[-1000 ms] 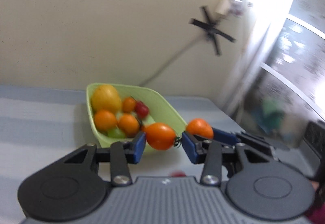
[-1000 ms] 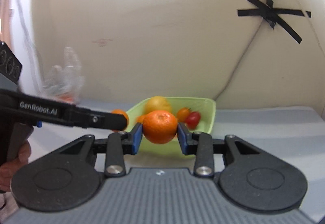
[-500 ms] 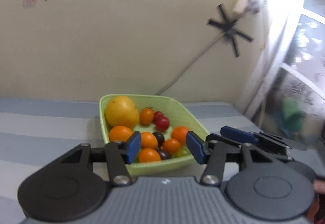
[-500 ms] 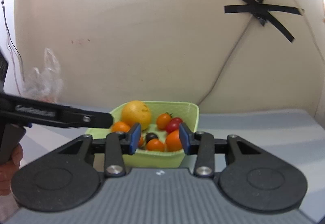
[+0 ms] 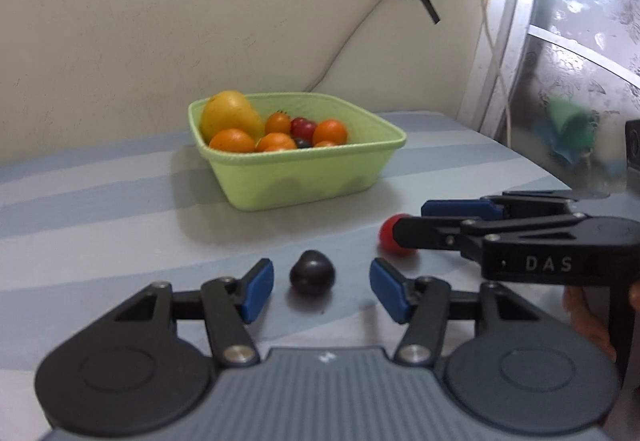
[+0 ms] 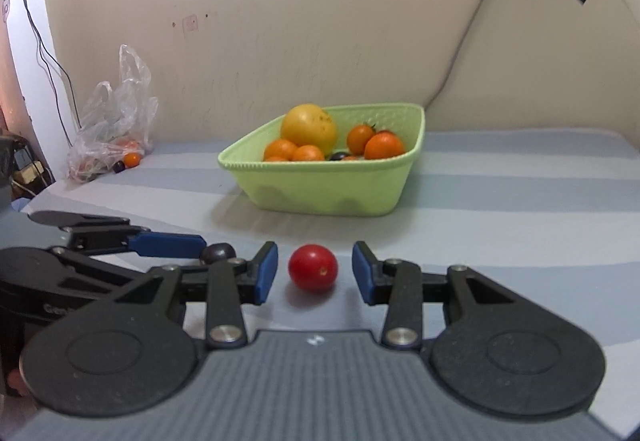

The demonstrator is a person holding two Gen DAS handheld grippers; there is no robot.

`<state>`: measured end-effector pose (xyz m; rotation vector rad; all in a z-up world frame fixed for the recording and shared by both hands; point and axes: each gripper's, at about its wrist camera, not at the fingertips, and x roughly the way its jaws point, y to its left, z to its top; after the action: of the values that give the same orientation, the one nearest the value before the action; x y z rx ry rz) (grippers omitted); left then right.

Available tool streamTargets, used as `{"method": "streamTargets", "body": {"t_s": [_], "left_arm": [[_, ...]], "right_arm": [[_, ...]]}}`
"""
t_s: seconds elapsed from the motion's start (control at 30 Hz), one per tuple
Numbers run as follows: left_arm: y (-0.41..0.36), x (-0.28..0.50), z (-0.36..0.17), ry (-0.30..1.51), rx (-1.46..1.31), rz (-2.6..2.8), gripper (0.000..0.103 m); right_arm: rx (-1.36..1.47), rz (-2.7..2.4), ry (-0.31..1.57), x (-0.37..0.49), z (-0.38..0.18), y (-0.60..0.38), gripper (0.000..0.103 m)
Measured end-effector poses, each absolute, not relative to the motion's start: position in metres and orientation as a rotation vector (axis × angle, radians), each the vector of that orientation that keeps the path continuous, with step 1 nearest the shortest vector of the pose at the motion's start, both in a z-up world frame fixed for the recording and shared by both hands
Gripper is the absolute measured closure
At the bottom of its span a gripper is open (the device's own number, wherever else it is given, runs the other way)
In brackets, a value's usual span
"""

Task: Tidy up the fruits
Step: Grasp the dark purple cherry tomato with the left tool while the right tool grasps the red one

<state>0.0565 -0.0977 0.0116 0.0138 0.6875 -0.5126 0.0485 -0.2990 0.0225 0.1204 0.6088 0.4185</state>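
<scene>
Two fruits now sit between our spread pads: the dark plum [image 5: 312, 273] inside the left hand-held gripper [image 5: 322, 291], the red tomato [image 6: 313, 267] inside the right hand-held gripper [image 6: 314, 273]. Both oranges we carried have gone into the green basket [image 5: 304, 177] beyond; we judge these next.
</scene>
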Motion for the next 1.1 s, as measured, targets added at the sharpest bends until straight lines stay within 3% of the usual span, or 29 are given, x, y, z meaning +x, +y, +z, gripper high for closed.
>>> {"method": "streamTargets", "body": {"t_s": [0.1, 0.13, 0.33, 0.73, 0.87, 1.1], "left_arm": [[-0.092, 0.058, 0.010, 0.694, -0.011, -0.502, 0.073], [-0.091, 0.059, 0.009, 0.698, -0.020, -0.503, 0.077], [-0.087, 0.036, 0.018, 0.688, -0.048, -0.543, 0.077], [-0.068, -0.106, 0.014, 0.679, 0.048, -0.655, 0.076], [-0.066, -0.122, 0.008, 0.671, 0.035, -0.646, 0.076], [-0.071, -0.134, 0.013, 0.633, 0.081, -0.641, 0.050]], "right_arm": [[0.113, 0.424, 0.636, 0.051, 0.017, -0.293, 0.061], [0.106, 0.426, 0.658, 0.055, 0.015, -0.290, 0.070], [0.133, 0.448, 0.662, 0.035, 0.021, -0.294, 0.072], [0.012, 0.511, 0.585, -0.121, 0.018, -0.279, 0.071], [-0.011, 0.504, 0.577, -0.138, 0.012, -0.272, 0.070], [-0.034, 0.489, 0.561, -0.139, 0.012, -0.266, 0.062]]}}
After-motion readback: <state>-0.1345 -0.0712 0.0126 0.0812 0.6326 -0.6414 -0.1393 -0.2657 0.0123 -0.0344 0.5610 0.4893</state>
